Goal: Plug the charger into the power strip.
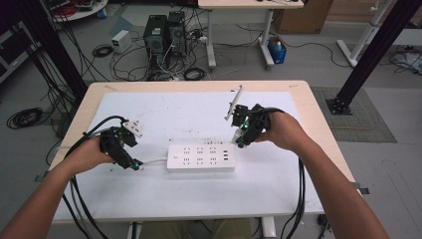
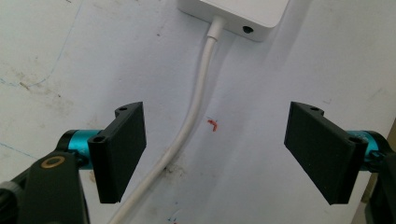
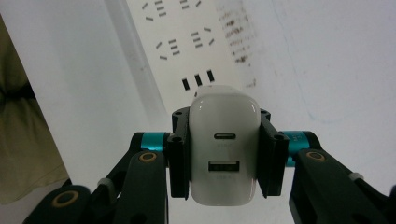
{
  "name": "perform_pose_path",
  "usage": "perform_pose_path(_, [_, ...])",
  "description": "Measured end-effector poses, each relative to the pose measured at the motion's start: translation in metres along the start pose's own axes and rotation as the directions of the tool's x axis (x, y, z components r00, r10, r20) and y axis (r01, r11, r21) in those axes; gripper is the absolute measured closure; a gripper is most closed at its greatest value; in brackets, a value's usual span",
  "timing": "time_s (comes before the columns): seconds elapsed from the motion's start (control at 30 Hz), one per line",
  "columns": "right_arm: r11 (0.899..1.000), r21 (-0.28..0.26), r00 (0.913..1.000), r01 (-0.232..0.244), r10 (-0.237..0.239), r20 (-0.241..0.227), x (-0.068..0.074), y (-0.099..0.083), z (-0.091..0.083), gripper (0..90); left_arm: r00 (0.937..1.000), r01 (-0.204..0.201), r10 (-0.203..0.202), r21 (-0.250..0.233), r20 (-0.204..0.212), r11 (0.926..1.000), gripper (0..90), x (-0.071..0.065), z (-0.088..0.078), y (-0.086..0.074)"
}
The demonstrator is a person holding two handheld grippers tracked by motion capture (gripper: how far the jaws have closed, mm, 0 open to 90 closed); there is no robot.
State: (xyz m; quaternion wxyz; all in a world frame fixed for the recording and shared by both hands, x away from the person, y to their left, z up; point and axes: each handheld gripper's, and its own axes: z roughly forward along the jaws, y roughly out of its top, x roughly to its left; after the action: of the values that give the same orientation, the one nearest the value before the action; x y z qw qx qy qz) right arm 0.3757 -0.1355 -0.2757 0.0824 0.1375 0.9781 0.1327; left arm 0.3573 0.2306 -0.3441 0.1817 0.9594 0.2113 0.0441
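The right gripper (image 3: 224,154) grasps a white charger (image 3: 224,154): both jaws are clenched flat against the charger's two sides. The charger's end face, with one oval port above one rectangular port, faces the right gripper view's camera. Beyond the charger, at 12 o'clock in that view, lies the white power strip (image 3: 187,42) with its socket slots facing up.

In the high view, the right gripper (image 1: 242,130) is held above the bench (image 1: 278,184), at 2 o'clock from the power strip (image 1: 201,158) and near its right end. The power strip lies flat near the centre of the white sheet (image 1: 164,112) that covers the bench.

The left gripper (image 1: 132,163) sits at 9 o'clock from the power strip, just beside its left end. Its jaws are released and stand apart in the left gripper view (image 2: 215,149). The white cord (image 2: 191,116) of the power strip runs between the jaws without touching either one. The cord enters the end of the power strip (image 2: 243,14) at 12 o'clock in that view. A small red mark (image 2: 213,124) lies on the sheet just beside the cord.
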Motion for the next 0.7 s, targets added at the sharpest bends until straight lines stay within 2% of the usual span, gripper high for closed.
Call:
perform_pose_path(0.03, [1.0,-0.01,0.9999,0.016,-0.016,0.001,0.0,0.003,0.001,62.3,1.0,-0.003,0.003,-0.002,0.001,1.0,21.0,0.0,0.0,0.0])
perform_pose_path(0.17, [0.999,-0.032,0.9994,0.034,-0.034,0.002,0.0,0.011,0.009,62.3,0.9997,-0.024,0.024,0.008,0.0,0.9997,21.0,-0.002,0.003,-0.001])
perform_pose_path(0.23, [0.998,-0.03,0.9987,0.051,-0.051,0.001,0.001,0.014,0.013,62.3,0.9992,-0.04,0.04,0.019,-0.002,0.999,21.0,-0.002,0.003,0.0])
perform_pose_path(0.37, [0.998,-0.009,0.9982,0.06,-0.06,0.001,0.004,0.022,0.021,62.3,0.9995,-0.033,0.033,0.007,-0.003,0.9994,21.0,-0.003,0.005,0.0])
perform_pose_path(0.43, [0.997,-0.01,0.9974,0.072,-0.072,0.002,0.004,0.025,0.026,62.3,0.999,-0.045,0.045,0.014,-0.005,0.9989,21.0,-0.003,0.004,0.001])
perform_pose_path(0.5, [0.997,-0.011,0.9969,0.078,-0.078,-0.002,0.004,0.028,0.03,62.3,0.9994,-0.035,0.035,0.002,0.0,0.9994,20.9,-0.003,0.005,0.001])
perform_pose_path(0.53, [0.997,-0.009,0.9968,0.079,-0.079,-0.005,0.005,0.031,0.034,62.3,0.9989,-0.047,0.047,0.013,0.003,0.9988,21.0,-0.002,0.005,0.0])
perform_pose_path(0.57, [0.997,-0.008,0.9965,0.083,-0.083,-0.007,0.005,0.032,0.036,62.3,0.9996,-0.028,0.028,-0.007,0.006,0.9996,21.0,-0.004,0.007,0.0])
perform_pose_path(0.7, [0.995,0.0,0.9947,0.1,-0.1,-0.025,0.007,0.04,0.046,62.3,0.9998,-0.015,0.016,-0.01,0.015,0.9998,20.9,-0.003,0.012,-0.003])
